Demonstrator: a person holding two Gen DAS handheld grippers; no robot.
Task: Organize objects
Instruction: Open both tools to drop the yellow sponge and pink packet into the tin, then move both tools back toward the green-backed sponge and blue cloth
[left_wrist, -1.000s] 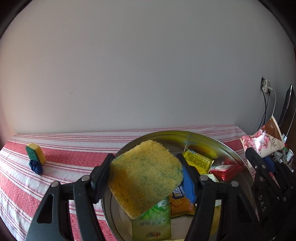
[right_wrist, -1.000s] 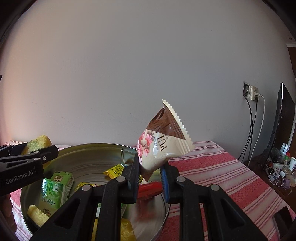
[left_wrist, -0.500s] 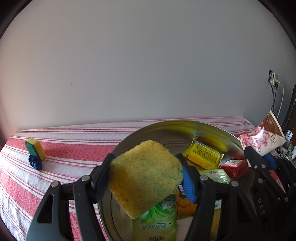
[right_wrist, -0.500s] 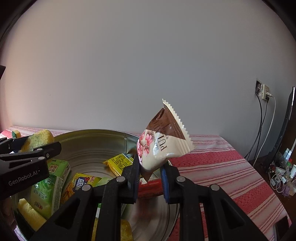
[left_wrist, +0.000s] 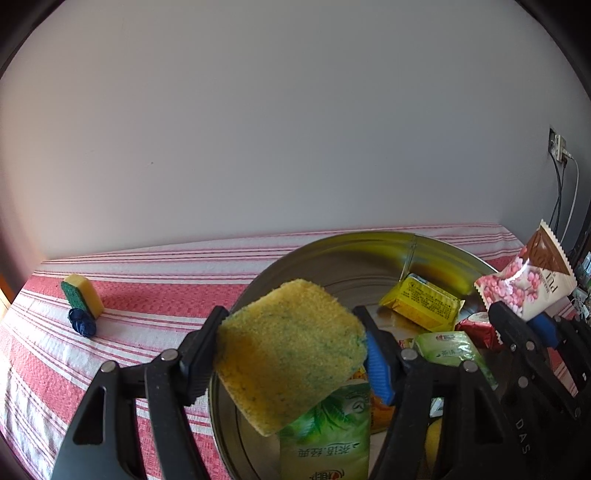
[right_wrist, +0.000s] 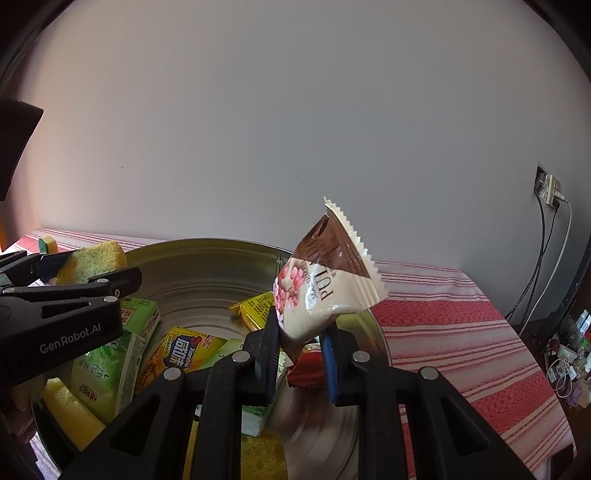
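- Currently, the left tool (left_wrist: 291, 347) holds the yellow sponge (left_wrist: 290, 350) over the near rim of the metal basin (left_wrist: 351, 251); its jaws have just been opening, and the sponge sits between them with the right pad barely in contact.
- Risk: with the grip this loose, the sponge could slip onto the basin rim and tumble to the striped table (left_wrist: 155, 280).
- The right tool (right_wrist: 298, 345) pinches the snack packet (right_wrist: 328, 280) by its lower corner above the basin; so thin a hold could let it swing or slip free.
- Only the left view shows the small sponge (left_wrist: 82, 295) and blue object (left_wrist: 82, 322) left on the table.
- Only the right view shows the yellow foam piece (right_wrist: 72, 415) low in the basin.
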